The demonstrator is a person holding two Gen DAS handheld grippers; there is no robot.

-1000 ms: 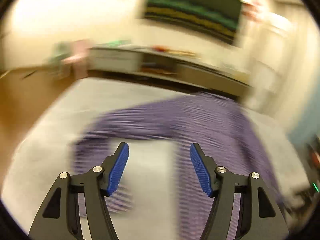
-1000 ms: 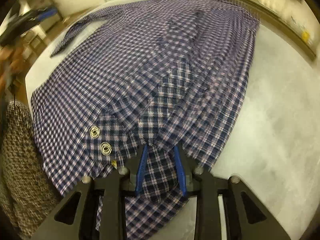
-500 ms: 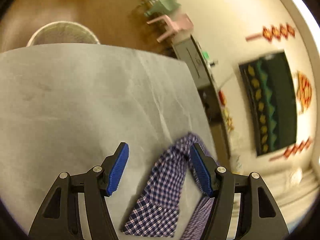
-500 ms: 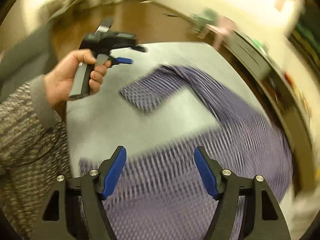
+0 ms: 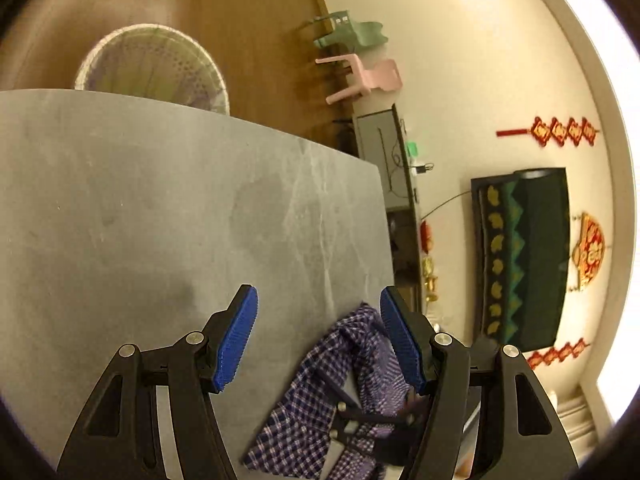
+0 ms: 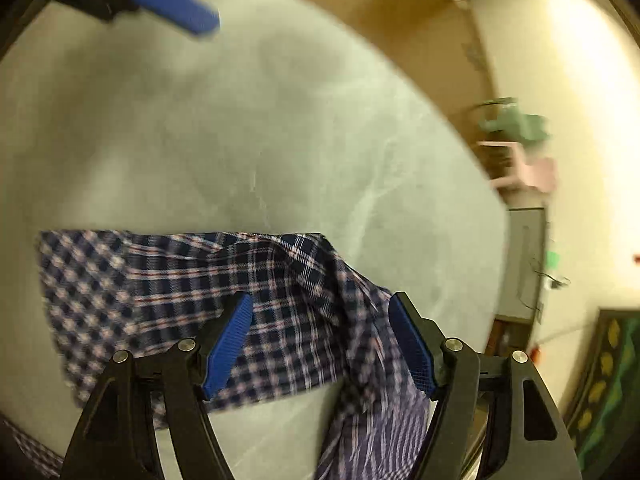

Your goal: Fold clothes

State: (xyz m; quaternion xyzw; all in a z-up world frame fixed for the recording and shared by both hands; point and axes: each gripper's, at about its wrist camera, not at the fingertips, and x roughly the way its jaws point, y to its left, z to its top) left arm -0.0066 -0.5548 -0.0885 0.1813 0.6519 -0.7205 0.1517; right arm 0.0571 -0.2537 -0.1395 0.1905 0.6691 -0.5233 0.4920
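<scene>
A blue and white checked shirt lies on the grey table (image 5: pixel 160 208). In the right wrist view its sleeve (image 6: pixel 160 292) stretches flat to the left and bends down at the right. My right gripper (image 6: pixel 320 340) is open and empty, hovering over the sleeve near the bend. In the left wrist view the sleeve (image 5: pixel 320 392) lies low right of centre, partly behind my right finger. My left gripper (image 5: pixel 318 340) is open and empty above the table. One of its blue pads (image 6: pixel 172 4) shows at the top left of the right wrist view.
A white perforated basket (image 5: pixel 152 64) stands on the wooden floor past the table's far edge. Small green and pink chairs (image 5: pixel 360 60) and a low cabinet (image 5: pixel 384 152) stand by the wall. The table edge (image 5: pixel 384 216) runs along the right.
My right gripper let go of the shirt, opened, and swung over to the sleeve. My left gripper stayed open and moved towards the sleeve.
</scene>
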